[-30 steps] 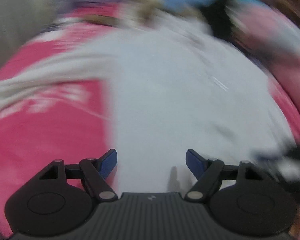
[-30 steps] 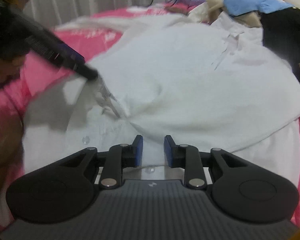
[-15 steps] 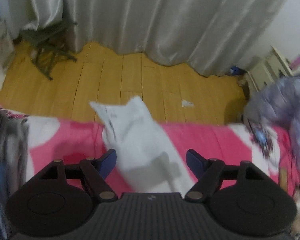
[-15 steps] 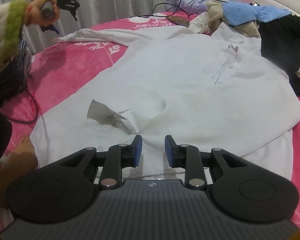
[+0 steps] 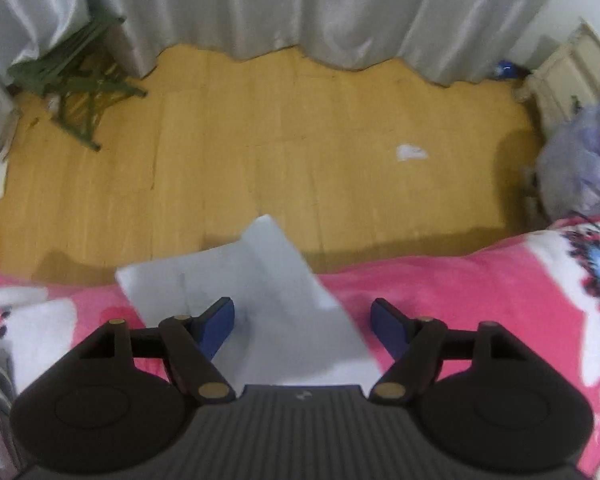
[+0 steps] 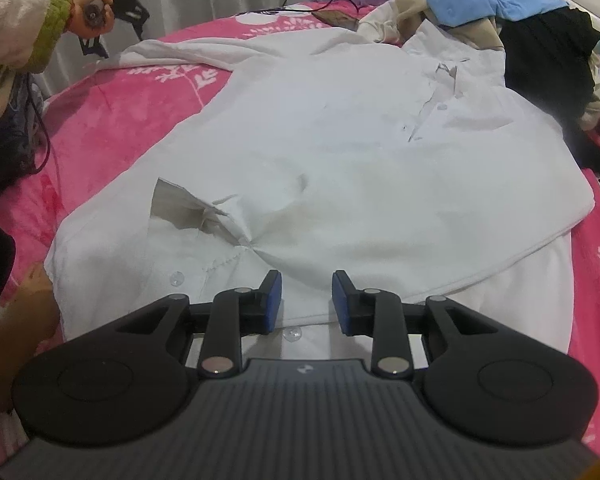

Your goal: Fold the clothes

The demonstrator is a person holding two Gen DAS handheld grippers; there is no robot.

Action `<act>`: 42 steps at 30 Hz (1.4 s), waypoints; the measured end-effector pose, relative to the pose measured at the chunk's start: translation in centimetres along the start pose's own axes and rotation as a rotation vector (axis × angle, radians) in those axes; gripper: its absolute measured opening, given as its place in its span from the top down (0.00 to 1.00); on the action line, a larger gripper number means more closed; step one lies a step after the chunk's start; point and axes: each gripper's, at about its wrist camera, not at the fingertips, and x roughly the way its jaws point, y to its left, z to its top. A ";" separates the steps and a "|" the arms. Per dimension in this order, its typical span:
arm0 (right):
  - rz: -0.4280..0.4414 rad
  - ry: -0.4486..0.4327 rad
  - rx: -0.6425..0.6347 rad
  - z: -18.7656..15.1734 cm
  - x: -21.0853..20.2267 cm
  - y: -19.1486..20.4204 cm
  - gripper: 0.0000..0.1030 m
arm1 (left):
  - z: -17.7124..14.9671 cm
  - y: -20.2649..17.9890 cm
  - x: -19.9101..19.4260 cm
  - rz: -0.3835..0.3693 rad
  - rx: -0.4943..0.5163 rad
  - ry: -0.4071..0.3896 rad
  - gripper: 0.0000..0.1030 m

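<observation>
Risk of sleeve cuff (image 5: 252, 280) sliding off bed edge (image 5: 440, 280): left gripper (image 5: 302, 316) over it, jaws closing, nothing gripped. Right gripper (image 6: 306, 300) easing apart above shirt (image 6: 340, 152) hem, grasping nothing; 2 layers may shift.

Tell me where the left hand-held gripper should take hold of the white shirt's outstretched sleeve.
Probably at the cuff end of the sleeve, which lies flat and pokes over the edge of the pink blanket. The left hand-held gripper is above it, jaws open; come down and pinch across the free end.
</observation>
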 end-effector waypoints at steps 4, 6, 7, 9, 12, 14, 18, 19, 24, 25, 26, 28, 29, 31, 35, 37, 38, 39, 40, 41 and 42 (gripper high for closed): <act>-0.006 0.012 -0.019 0.0 0.2 0.4 0.73 | -0.1 0.9 0.0 0.003 -0.030 -0.038 0.66; -0.014 0.011 -0.034 0.0 0.3 0.5 0.72 | 0.0 1.1 -0.6 -0.004 -0.018 -0.058 0.87; -0.017 0.009 -0.034 0.1 0.3 0.5 0.72 | -0.1 1.3 -1.1 -0.009 -0.013 -0.069 0.89; -0.019 0.002 -0.027 0.2 0.4 0.4 0.72 | -0.1 1.7 -1.6 -0.016 -0.003 -0.099 0.95; -0.016 -0.011 -0.003 0.4 0.1 0.2 0.72 | -0.6 2.2 -4.5 -0.076 -0.011 -0.169 0.96; -0.013 -0.020 0.013 0.5 0.0 0.0 0.72 | -1.4 2.3 -7.9 -0.166 0.004 -0.253 0.96; -0.030 -0.037 0.003 0.4 -0.7 0.0 0.72 | -4.1 1.3 -15.3 -0.389 0.135 -0.390 0.96; -0.033 -0.043 0.009 0.4 -1.0 -0.1 0.72 | -4.9 0.9 -17.2 -0.469 0.169 -0.405 0.96; -0.032 -0.057 0.074 0.1 -1.7 -1.2 0.72 | -10.5 -2.0 -26.4 -0.792 0.401 -0.504 0.96; -0.035 -0.065 0.089 0.0 -1.9 -1.4 0.72 | -12.3 -2.7 -28.4 -0.866 0.460 -0.524 0.96; -0.038 -0.074 0.105 0.0 -2.1 -1.6 0.72 | -14.0 -3.2 -29.9 -0.929 0.514 -0.533 0.96; -0.049 -0.094 0.136 -0.2 -2.7 -2.2 0.72 | -18.1 -4.5 -32.5 -1.060 0.655 -0.532 0.96; -0.055 -0.104 0.152 -0.3 -3.0 -2.5 0.72 | -20.3 -5.2 -33.4 -1.112 0.730 -0.528 0.96; -0.067 -0.116 0.190 -0.6 -3.5 -3.4 0.72 | -24.9 -6.7 -34.5 -1.195 0.880 -0.497 0.95; -0.097 -0.137 0.305 -1.7 -4.6 -6.0 0.72 | -34.5 -9.2 -33.2 -1.266 1.150 -0.371 0.95; -0.109 -0.141 0.378 -2.4 -5.1 -7.5 0.72 | -39.3 -10.1 -30.8 -1.255 1.260 -0.278 0.95; -0.117 -0.144 0.411 -2.8 -5.4 -8.2 0.72 | -41.6 -10.5 -29.2 -1.232 1.300 -0.222 0.95; -0.130 -0.143 0.429 -3.2 -5.6 -8.6 0.72 | -43.3 -10.5 -27.6 -1.203 1.331 -0.191 0.95; -0.151 -0.141 0.444 -3.5 -5.8 -9.2 0.72 | -45.1 -10.6 -25.9 -1.173 1.361 -0.159 0.95; -0.165 -0.142 0.451 -3.9 -5.9 -9.5 0.72 | -46.7 -10.7 -24.3 -1.145 1.388 -0.124 0.95; -0.175 -0.141 0.460 -4.2 -5.9 -9.9 0.72 | -47.7 -10.7 -22.5 -1.122 1.409 -0.084 0.95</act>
